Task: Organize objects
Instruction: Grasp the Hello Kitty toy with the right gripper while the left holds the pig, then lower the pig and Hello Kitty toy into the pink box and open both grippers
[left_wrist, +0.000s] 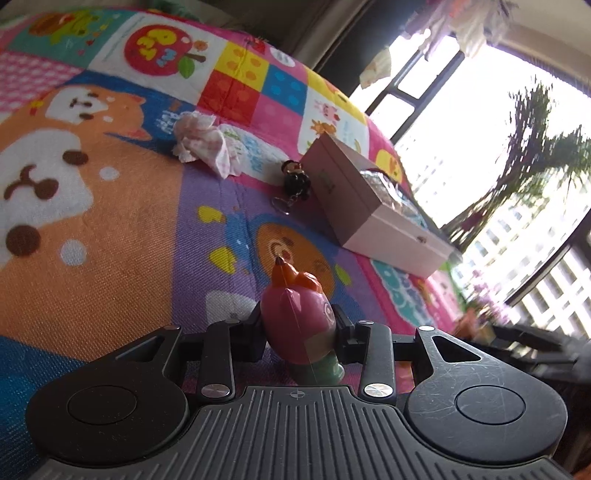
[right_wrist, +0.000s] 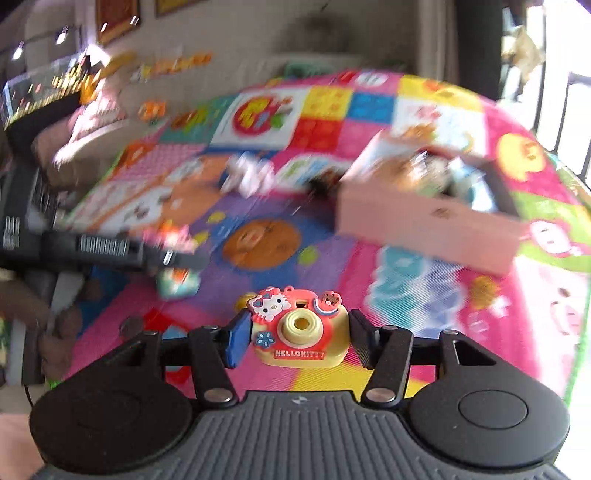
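My left gripper (left_wrist: 297, 330) is shut on a pink toy figure (left_wrist: 295, 314) with an orange top and a green base, held above the colourful play mat (left_wrist: 110, 258). My right gripper (right_wrist: 299, 334) is shut on a red and yellow Hello Kitty toy camera (right_wrist: 301, 325), its lens facing me; the camera is sharp while the mat behind it is blurred. An open pink box (left_wrist: 354, 195) with several small things inside lies on the mat ahead and to the right of both grippers, blurred in the right wrist view (right_wrist: 424, 225).
A black doll keychain (left_wrist: 295, 177) lies against the box's left side. A crumpled tissue (left_wrist: 201, 142) sits farther left on the mat. Windows and plants are behind the box. In the right wrist view the left gripper (right_wrist: 110, 247) shows blurred at the left.
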